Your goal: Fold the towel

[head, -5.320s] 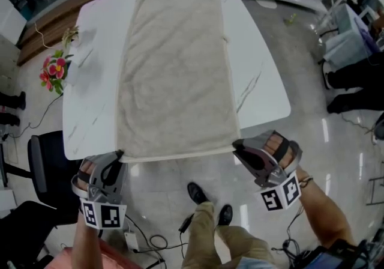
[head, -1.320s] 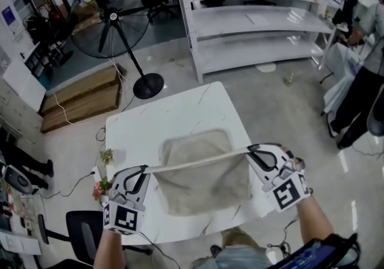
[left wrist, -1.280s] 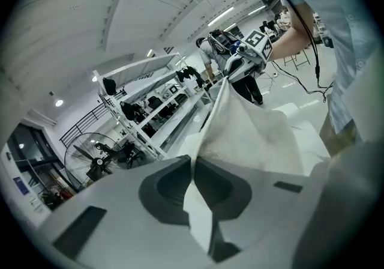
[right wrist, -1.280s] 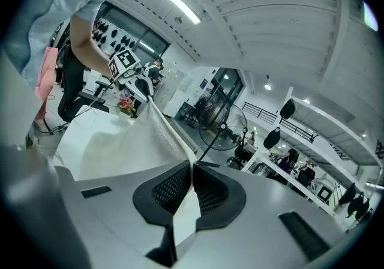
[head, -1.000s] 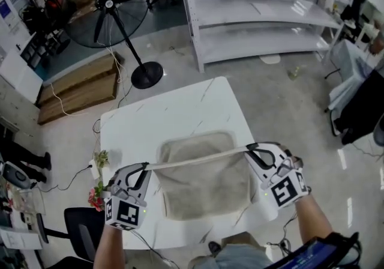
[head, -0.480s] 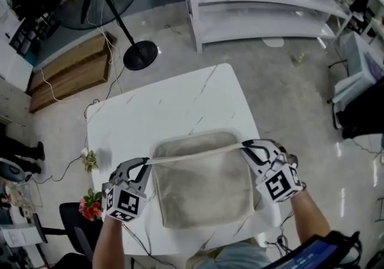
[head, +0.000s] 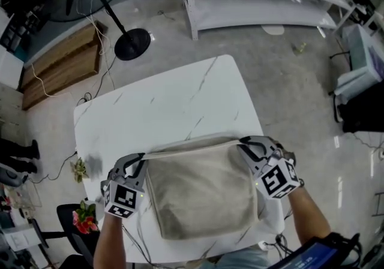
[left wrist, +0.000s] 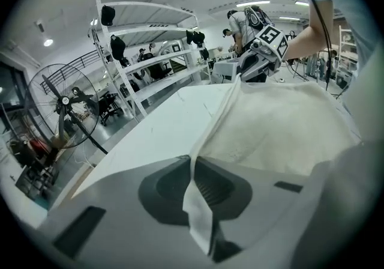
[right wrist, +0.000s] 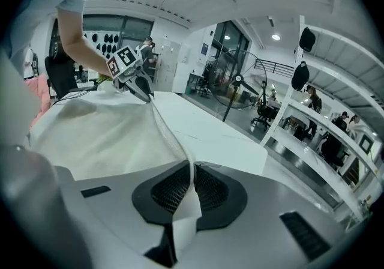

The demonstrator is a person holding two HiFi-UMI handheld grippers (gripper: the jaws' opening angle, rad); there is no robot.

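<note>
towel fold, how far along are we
Done: the towel lies doubled on the table, the top layer drawn over the bottom one. In hand: the left tongs and right tongs are each shut on a corner of the top layer, with its edge stretched between them. Left: lay that edge down, let go, and perhaps make another fold.

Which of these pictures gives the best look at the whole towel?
The head view: the whole folded towel lies on the table. The other views show only a corner each, pinched by the left gripper and right gripper.
</note>
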